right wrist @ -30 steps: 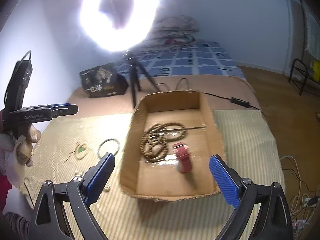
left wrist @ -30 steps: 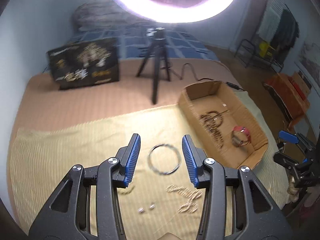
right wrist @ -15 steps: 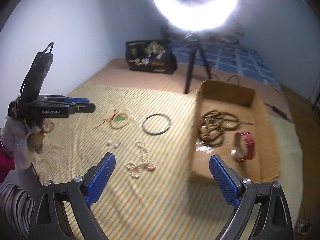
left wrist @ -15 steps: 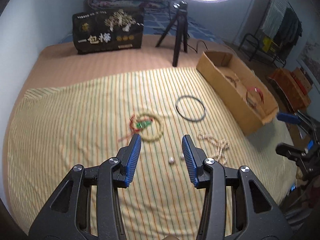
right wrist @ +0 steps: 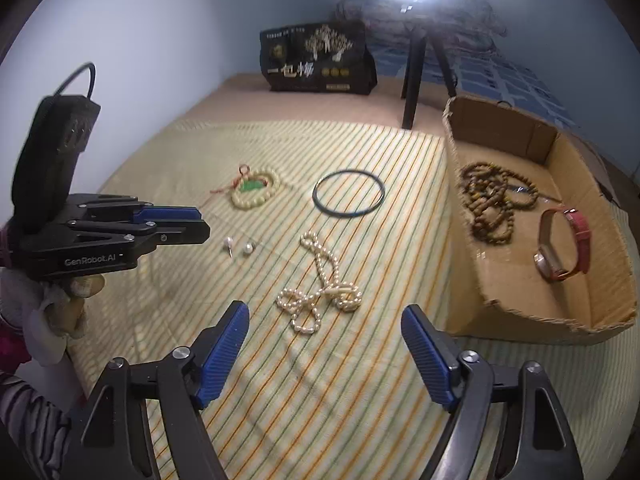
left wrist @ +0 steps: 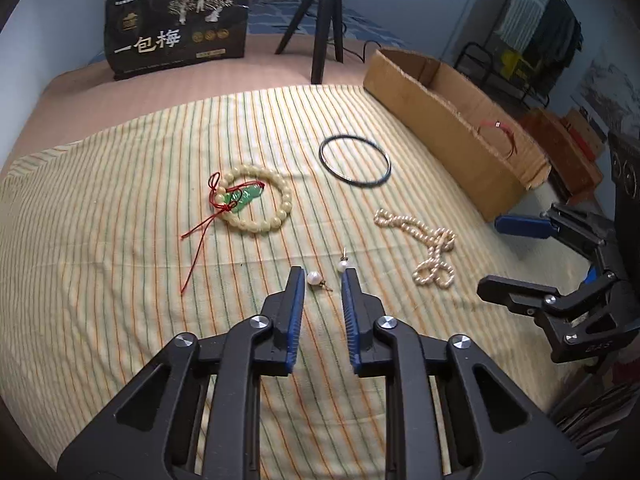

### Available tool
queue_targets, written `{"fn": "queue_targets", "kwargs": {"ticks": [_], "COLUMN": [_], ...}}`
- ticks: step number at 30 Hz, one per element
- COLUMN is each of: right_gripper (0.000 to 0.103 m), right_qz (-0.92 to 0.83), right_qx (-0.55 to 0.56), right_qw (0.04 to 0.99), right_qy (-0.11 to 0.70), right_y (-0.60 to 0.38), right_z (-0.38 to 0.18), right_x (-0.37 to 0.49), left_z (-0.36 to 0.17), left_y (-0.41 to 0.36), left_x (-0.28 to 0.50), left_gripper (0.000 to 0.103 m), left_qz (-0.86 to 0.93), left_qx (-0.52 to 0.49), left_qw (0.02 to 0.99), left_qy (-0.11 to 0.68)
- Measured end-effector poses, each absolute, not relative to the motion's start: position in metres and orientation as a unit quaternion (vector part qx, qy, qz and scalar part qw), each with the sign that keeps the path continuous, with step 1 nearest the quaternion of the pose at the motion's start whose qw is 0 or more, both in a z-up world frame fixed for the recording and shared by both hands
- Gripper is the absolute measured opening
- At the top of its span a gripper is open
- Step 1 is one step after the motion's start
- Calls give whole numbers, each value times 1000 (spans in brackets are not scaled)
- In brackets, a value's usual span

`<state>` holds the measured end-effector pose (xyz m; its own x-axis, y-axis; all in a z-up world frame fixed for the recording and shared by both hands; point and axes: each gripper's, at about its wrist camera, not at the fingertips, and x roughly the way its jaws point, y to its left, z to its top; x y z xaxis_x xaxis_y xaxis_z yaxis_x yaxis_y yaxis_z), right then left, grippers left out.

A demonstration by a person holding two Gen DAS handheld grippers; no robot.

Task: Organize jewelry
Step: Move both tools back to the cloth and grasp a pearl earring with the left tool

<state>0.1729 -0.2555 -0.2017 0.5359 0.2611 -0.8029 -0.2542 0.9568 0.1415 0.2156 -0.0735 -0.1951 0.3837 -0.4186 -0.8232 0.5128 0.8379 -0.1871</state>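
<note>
Striped cloth (left wrist: 120,240) over tan bedding (left wrist: 160,92)

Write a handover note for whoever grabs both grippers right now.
Left gripper: open, empty, low over the two pearl earrings.
Right gripper: open wide, empty, near the pearl necklace.
Done: wooden beads and red watch lie in the cardboard box.
Left on the striped cloth: earrings, pearl necklace, black ring, yellow bead bracelet with green pendant.
</note>
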Motion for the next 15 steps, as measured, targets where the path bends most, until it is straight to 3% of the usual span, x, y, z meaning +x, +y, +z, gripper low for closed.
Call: {"fn": "queue_targets", "kwargs": {"ticks": [15], "right_gripper": [72], "right_qz": [123], "right_qx": [-20], "right_qw": [874], "right_qy": [469], "right_y": [-242], "right_z": [-225], "right_x": [196], "left_z": [-218], "left_y": [-84], "left_x": [223], "left_gripper": [16], "left_qz": [-290], "left_qx": [63], "left_qw": [825], "left_qy": [482]}}
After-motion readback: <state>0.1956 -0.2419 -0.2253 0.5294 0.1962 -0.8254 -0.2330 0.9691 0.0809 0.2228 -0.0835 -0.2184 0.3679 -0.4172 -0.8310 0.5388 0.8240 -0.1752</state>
